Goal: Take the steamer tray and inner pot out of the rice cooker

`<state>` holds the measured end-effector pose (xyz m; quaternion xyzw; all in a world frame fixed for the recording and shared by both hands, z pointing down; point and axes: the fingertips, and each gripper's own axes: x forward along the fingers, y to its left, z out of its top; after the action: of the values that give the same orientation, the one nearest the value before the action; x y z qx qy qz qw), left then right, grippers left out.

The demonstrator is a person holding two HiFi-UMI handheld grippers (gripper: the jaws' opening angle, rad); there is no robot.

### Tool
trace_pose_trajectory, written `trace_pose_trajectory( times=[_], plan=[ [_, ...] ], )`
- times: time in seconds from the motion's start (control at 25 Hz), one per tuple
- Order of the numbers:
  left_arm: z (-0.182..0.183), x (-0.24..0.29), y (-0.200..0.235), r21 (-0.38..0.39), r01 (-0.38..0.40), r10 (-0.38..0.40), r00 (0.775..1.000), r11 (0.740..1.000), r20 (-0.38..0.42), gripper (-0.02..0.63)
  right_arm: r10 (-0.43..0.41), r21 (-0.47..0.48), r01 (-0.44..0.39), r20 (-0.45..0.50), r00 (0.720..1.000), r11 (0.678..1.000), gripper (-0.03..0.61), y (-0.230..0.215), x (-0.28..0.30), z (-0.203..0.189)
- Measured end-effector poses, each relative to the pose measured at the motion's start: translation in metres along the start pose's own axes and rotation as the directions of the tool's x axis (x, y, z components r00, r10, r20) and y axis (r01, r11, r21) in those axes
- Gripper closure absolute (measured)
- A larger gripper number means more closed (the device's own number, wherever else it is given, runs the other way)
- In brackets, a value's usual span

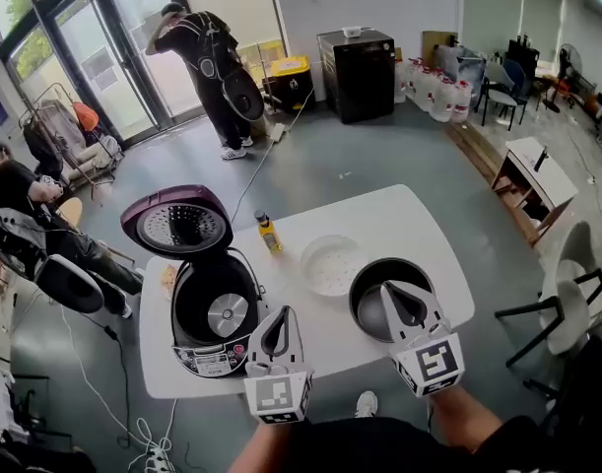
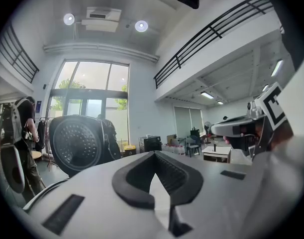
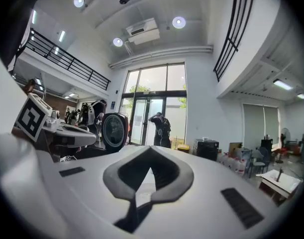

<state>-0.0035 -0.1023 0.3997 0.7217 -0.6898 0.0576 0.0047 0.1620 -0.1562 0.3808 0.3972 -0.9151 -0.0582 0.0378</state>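
I read the white table as a dial in the head view, with twelve at its far edge. The rice cooker stands at nine o'clock. Its purple lid is thrown back toward eleven, and its well is bare down to the round heating plate. The steamer tray is out of the cooker. It lies flat on the table just past the centre, toward one o'clock. The inner pot is out too and stands upright on the table at about four o'clock, just beside the tray but not touching it. A small yellow bottle stands at eleven o'clock, between the lid and the tray.

My left gripper is at about seven o'clock, next to the cooker's right rim. In its own view, the jaws of the left gripper meet tip to tip with nothing between them. The cooker lid fills that view's nine o'clock.

My right gripper shows across the pot's near side in the head view. I cannot tell whether it touches the rim. In its own view, the right gripper has its jaws pressed together on nothing.

A person stands by the glass doors beyond twelve o'clock.
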Motion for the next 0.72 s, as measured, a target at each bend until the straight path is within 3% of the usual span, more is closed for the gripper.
trace_pose_trajectory(
  times=[0.28,0.72],
  plan=[
    [-0.002,0.002,0.018,-0.022,0.003,-0.003,1.000,1.000,-0.008,0.615,0.054,-0.012,-0.054,-0.020,0.998,0.998,0.580,0.024,0.023,0.004],
    [-0.007,0.006,0.018,-0.023,0.004,-0.005,1.000,1.000,-0.021,0.615,0.036,-0.012,-0.037,-0.017,0.999,0.999,0.581,0.018,0.030,0.003]
  ],
)
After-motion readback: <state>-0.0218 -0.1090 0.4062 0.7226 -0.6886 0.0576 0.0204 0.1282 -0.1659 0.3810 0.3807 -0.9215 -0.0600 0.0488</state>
